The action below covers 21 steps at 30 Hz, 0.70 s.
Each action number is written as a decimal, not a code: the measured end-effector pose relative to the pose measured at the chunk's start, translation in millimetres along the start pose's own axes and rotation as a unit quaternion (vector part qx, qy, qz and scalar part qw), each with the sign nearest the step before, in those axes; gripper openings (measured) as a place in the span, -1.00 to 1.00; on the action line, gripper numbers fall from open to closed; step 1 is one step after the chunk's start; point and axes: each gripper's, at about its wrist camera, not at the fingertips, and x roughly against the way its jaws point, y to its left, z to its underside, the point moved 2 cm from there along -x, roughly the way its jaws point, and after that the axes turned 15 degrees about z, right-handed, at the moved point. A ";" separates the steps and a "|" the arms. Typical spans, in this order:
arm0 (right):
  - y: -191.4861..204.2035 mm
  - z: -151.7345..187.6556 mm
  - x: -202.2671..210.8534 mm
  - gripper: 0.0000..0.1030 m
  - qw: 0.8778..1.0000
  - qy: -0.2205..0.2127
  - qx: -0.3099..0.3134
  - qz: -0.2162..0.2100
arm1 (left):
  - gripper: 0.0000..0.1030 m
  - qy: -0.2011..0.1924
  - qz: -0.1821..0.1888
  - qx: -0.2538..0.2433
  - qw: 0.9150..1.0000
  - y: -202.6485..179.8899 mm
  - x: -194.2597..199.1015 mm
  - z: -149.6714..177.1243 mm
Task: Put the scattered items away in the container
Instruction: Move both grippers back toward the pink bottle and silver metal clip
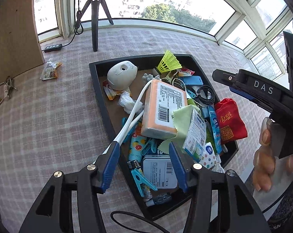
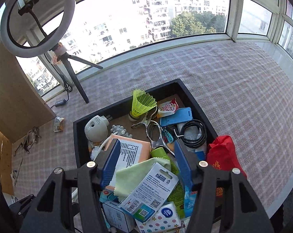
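Note:
The black tray (image 1: 138, 60) sits on the checked cloth, piled with small items: an orange pack (image 1: 163, 108), a yellow shuttlecock (image 1: 168, 62), a green cloth (image 2: 134, 176) and a card pack (image 2: 150, 192). A red pouch (image 1: 229, 120) hangs over its right rim. My left gripper (image 1: 144, 155) hovers open over the tray's near end, a white cable (image 1: 130, 116) running past its left finger. My right gripper (image 2: 146, 155) is open above the green cloth, pads clear of everything. A snack packet (image 1: 50, 71) lies on the cloth left of the tray.
A tripod (image 1: 95, 19) with a ring light (image 2: 37, 19) stands at the window behind the tray. A wooden board (image 1: 12, 38) leans at far left, with a controller box (image 1: 53, 48) and tangled cables (image 1: 3, 95) by it. A hand (image 1: 264, 155) grips the right tool.

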 end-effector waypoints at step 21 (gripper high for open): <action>179.4 13.1 4.7 0.10 0.989 -0.008 0.119 -0.090 | -0.03 -0.095 -0.120 0.126 0.980 211.4 123.9 18.4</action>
